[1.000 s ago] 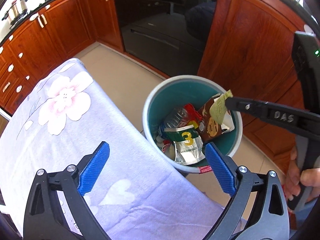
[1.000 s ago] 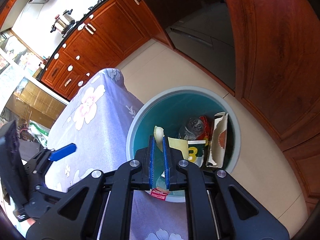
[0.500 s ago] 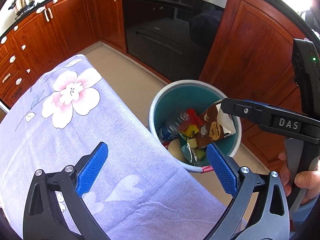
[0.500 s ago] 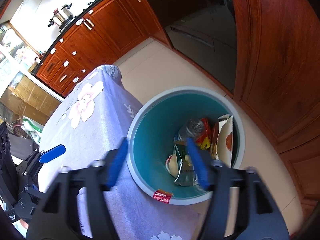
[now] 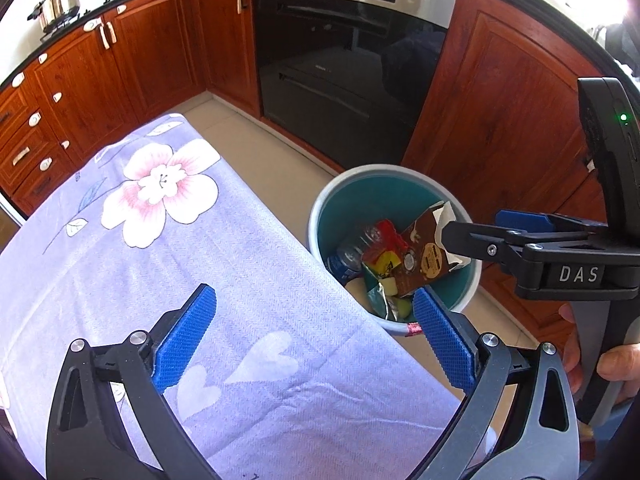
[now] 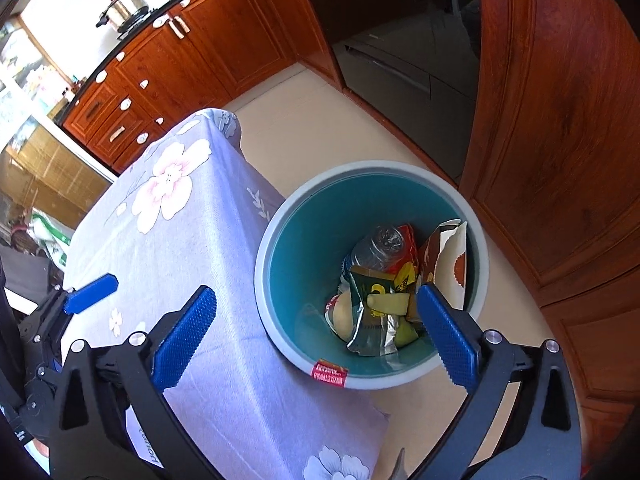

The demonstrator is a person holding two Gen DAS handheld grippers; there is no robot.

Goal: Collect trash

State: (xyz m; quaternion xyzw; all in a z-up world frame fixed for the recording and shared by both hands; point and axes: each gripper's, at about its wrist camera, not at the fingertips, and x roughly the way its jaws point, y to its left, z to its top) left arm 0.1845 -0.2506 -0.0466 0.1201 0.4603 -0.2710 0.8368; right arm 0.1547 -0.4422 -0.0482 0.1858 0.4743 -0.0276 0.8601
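Note:
A teal bin [image 5: 360, 172] [image 6: 360, 166] with a pale rim stands on the floor against the table's corner. In it lie a plastic bottle [image 6: 380, 240], a brown carton [image 6: 448, 252], a silver-green pouch [image 6: 368, 328] and a pale yellow scrap [image 6: 388, 304] [image 5: 390, 286]. My right gripper [image 6: 315, 292] [image 5: 480, 226] hangs above the bin's near side; its jaws are opening and nothing is between them. Over the lilac flowered tablecloth [image 5: 200, 260] near the bin, my left gripper [image 5: 312, 296] is open and empty. One of its blue pads [image 6: 92, 286] shows in the right wrist view.
A black oven [image 5: 340, 60] and red-brown wooden cabinets [image 5: 500, 120] stand close behind the bin. Beige floor [image 5: 260, 148] runs between the table and the cabinets. A pot [image 6: 124, 8] sits on the counter. A person's hand [image 5: 600, 364] holds the right gripper's handle.
The right gripper, shut on the pale yellow scrap over the bin, has opened wide. The scrap dropped in among the trash. Both hands drew slightly back from the bin.

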